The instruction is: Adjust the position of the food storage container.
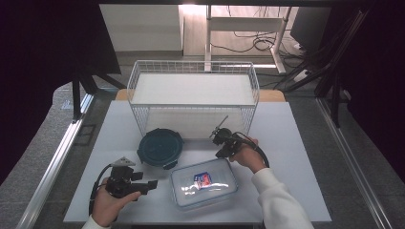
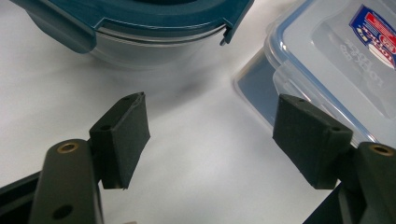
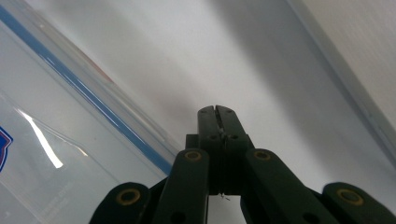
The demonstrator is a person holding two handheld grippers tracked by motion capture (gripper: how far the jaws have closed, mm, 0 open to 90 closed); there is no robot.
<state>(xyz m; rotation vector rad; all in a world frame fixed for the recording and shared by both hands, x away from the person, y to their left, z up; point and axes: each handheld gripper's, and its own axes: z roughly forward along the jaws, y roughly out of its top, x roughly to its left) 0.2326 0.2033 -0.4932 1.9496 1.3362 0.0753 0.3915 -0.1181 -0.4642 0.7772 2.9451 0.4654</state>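
The clear rectangular box (image 1: 204,182) sits at the table's (image 1: 296,157) near edge, lid on, with the round teal-lidded container (image 1: 160,147) just behind it. Left gripper (image 2: 212,140) spread wide, lined up toward the box's corner; right gripper (image 3: 218,114) pinched empty beside its rim, likely waiting.

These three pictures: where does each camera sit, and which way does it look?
High view: above the table, looking forward and down; both hands and hand-held grippers show.
Left gripper view: rides the left hand-held gripper, jaws open, facing the round tub and clear box.
Right gripper view: rides the right hand-held gripper, jaws shut, beside the clear box.
All three views share the clear box.
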